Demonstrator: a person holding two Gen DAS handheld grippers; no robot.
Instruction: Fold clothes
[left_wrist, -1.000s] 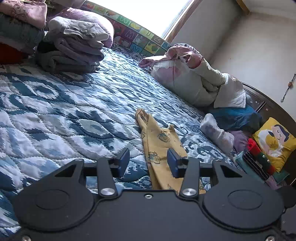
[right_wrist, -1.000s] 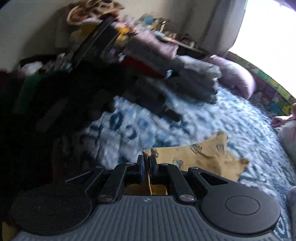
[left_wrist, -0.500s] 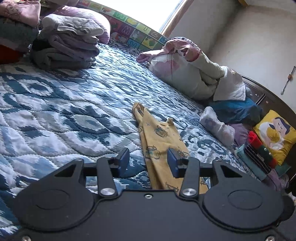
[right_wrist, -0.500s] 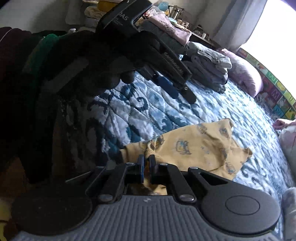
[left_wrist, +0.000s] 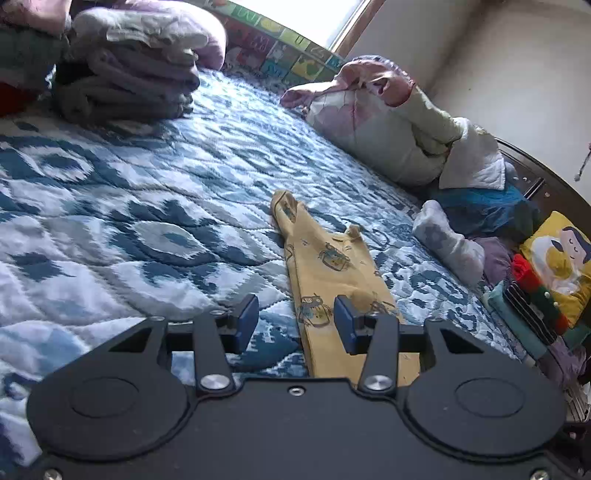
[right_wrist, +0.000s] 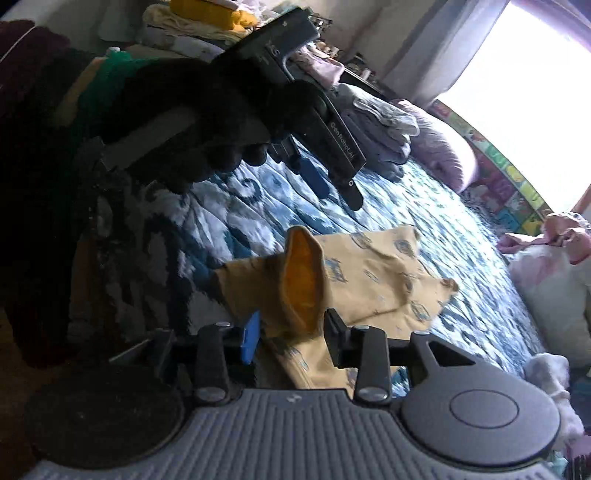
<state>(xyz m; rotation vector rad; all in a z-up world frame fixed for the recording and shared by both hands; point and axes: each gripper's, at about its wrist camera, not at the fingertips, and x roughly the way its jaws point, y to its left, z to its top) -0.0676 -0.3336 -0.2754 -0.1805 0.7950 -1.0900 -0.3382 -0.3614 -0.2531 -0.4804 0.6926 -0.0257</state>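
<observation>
your right tongs had just been opening, a raised fold of the yellow garment between the parted jaws; whether the pads touched it was hard to tell. your left tongs stood partly open, gripping nothing, above the garment's edge. the garment lay on the blue quilt, well apart from the folded stack.

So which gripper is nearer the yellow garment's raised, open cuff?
Right. The right gripper has just been opening with the raised cuff between its fingers. The left gripper hovers open above the quilt, clear of the yellow garment.
</observation>
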